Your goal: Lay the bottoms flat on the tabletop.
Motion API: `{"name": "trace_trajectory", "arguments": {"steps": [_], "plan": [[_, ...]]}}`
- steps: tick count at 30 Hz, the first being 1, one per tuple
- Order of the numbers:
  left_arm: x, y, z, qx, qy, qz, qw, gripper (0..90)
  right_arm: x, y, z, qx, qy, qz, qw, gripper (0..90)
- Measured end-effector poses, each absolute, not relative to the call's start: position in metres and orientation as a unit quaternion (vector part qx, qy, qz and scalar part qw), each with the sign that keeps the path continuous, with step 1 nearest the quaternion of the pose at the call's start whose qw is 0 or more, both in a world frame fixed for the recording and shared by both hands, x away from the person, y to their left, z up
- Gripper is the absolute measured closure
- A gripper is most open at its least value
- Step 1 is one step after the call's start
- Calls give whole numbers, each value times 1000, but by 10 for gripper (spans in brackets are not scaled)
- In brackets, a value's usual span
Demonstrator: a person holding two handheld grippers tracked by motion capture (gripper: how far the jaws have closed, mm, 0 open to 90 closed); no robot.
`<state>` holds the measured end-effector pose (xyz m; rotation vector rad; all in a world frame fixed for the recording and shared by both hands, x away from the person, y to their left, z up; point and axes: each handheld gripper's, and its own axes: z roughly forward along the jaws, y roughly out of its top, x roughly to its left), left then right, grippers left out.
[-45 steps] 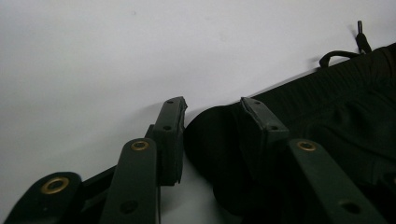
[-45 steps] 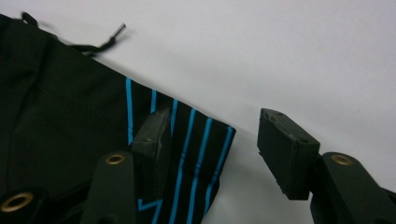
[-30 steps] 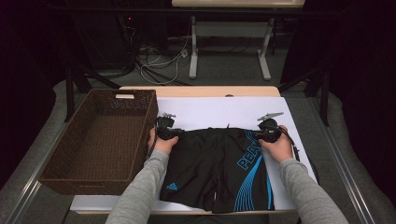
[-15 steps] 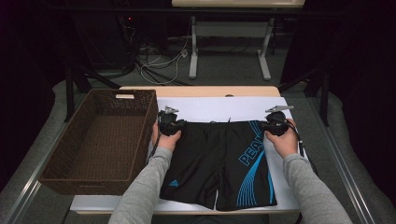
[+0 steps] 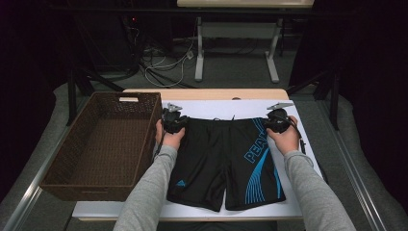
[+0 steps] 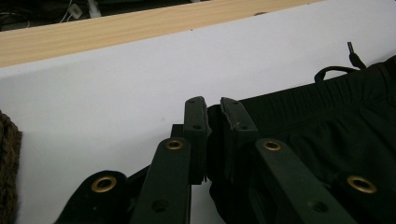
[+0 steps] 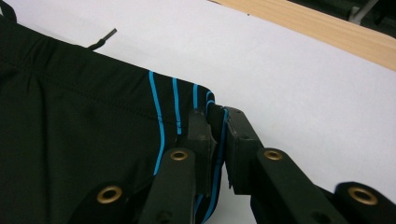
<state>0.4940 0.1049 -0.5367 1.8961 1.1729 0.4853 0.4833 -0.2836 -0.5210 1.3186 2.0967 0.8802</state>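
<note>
Left gripper (image 5: pixel 174 120) and right gripper (image 5: pixel 277 120) are each clenching a waistband corner of the black shorts (image 5: pixel 226 163), apparently pinching fabric between the jaws. The shorts are lying flat on the white sheet (image 5: pixel 298 202), waistband pointing away, legs running toward the person, beside the wicker basket (image 5: pixel 72 185).

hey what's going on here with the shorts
A person is spreading a pair of black shorts with blue stripes flat on the white table cover. The left gripper is clamped on one waistband corner and the right gripper on the other, so the waistband is stretched out between them. The legs point back toward the person. A brown wicker basket sits on the left with nothing showing inside it.
</note>
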Motion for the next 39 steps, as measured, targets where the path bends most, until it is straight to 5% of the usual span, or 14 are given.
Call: {"name": "trace_trajectory", "arguments": {"steps": [20,29,39], "plan": [[505,101,-545,766,469,195,394,812,498,-277,-532,499,772,305,251,801],[504,99,-544,766,471,199,391,804,491,-269,-520,490,766,320,267,570],[483,96,-527,744,481,209,414,580,464,-240,-491,438,780,335,296,475]]}}
